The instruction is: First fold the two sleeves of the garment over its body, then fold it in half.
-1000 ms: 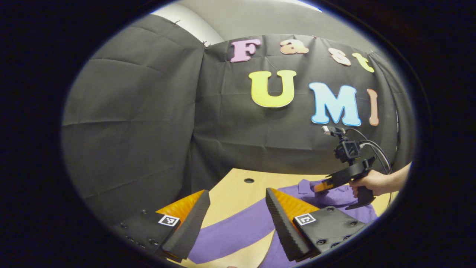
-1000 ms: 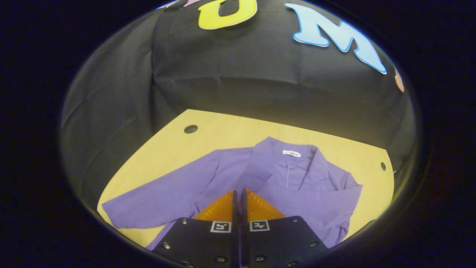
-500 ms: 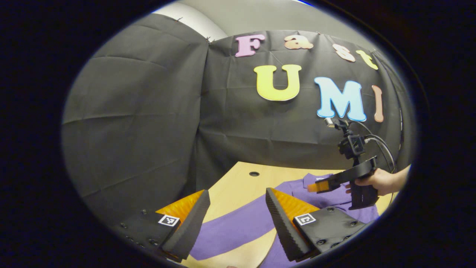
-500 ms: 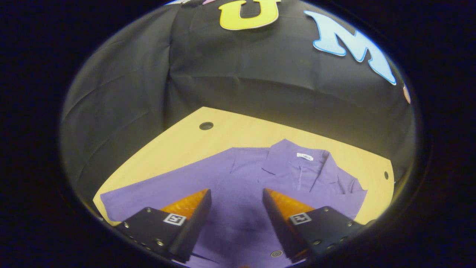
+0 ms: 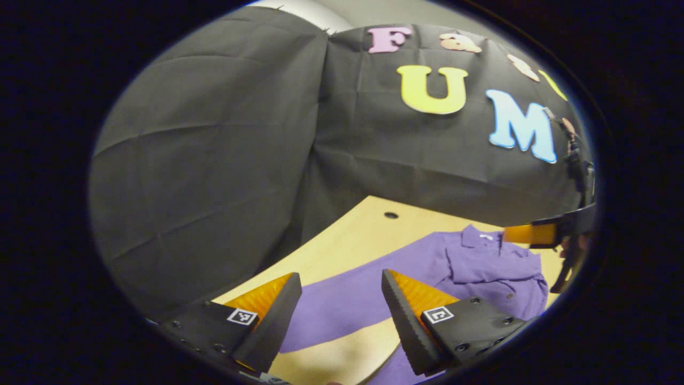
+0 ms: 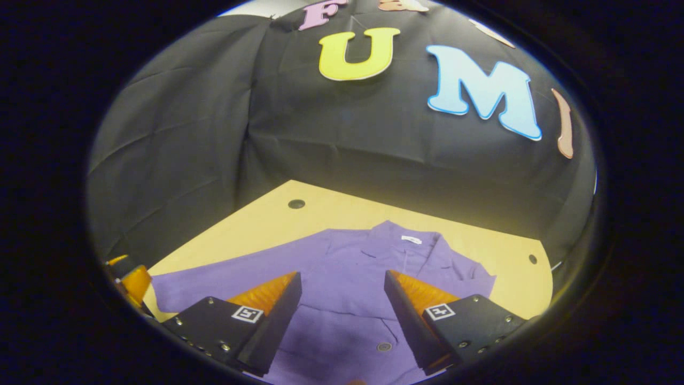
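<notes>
Both tongs stood wide apart and held nothing: the right tongs (image 6: 342,307) hung over the shirt's (image 6: 342,267) body, the left tongs (image 5: 342,315) over the long sleeve (image 5: 352,310) stretched out flat on the table (image 5: 347,235). That sleeve looked unfolded; the other seemed already over; halving remained.

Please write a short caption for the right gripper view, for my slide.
Right gripper, jaws open, above a purple shirt on a wooden table, one sleeve still spread out.
</notes>
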`<control>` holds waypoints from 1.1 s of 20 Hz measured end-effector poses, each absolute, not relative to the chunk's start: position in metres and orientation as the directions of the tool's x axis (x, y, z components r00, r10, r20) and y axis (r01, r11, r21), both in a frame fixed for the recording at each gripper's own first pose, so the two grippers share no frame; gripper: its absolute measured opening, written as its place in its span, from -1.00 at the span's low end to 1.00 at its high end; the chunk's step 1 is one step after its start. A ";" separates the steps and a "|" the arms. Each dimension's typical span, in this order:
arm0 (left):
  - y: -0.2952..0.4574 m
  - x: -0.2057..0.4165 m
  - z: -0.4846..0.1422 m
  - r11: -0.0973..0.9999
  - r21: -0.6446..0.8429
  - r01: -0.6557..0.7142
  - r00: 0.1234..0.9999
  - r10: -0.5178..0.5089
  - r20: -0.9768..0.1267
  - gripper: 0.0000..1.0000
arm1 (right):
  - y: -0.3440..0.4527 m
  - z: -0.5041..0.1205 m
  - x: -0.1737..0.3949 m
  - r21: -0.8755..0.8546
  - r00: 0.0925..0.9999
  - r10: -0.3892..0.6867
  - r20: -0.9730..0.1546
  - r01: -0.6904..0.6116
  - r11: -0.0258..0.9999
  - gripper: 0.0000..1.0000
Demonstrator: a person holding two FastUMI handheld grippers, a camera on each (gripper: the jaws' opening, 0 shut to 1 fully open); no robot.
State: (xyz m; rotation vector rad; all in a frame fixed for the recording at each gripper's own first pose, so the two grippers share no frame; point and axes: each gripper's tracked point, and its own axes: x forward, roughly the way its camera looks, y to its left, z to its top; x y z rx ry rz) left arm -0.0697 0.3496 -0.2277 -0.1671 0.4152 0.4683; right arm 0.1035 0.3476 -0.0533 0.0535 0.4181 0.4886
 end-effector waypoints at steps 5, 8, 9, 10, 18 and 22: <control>0.390 -0.090 -0.280 0.777 -0.038 -0.628 0.664 0.510 -0.547 0.92 | 0.334 -0.054 0.056 0.135 0.788 0.476 -0.390 -0.462 0.876 0.87; 0.410 -0.105 -0.308 0.727 -0.038 -0.685 0.588 0.522 -0.618 0.89 | 0.332 -0.049 0.043 0.161 0.789 0.478 -0.387 -0.453 0.877 0.88; 0.413 -0.110 -0.315 0.714 -0.030 -0.699 0.564 0.525 -0.638 0.94 | 0.332 -0.048 0.039 0.172 0.786 0.482 -0.388 -0.452 0.875 0.88; 0.413 -0.110 -0.320 0.704 -0.023 -0.710 0.546 0.530 -0.648 0.90 | 0.331 -0.047 0.037 0.179 0.784 0.483 -0.389 -0.450 0.875 0.87; 0.416 -0.113 -0.359 0.707 0.000 -0.707 0.496 0.495 -0.713 0.92 | 0.336 -0.043 0.036 0.215 0.775 0.490 -0.398 -0.441 0.872 0.92; 0.411 -0.101 -0.364 0.742 0.049 -0.668 0.511 0.506 -0.695 0.76 | 0.343 -0.047 0.032 0.221 0.760 0.504 -0.410 -0.454 0.863 0.88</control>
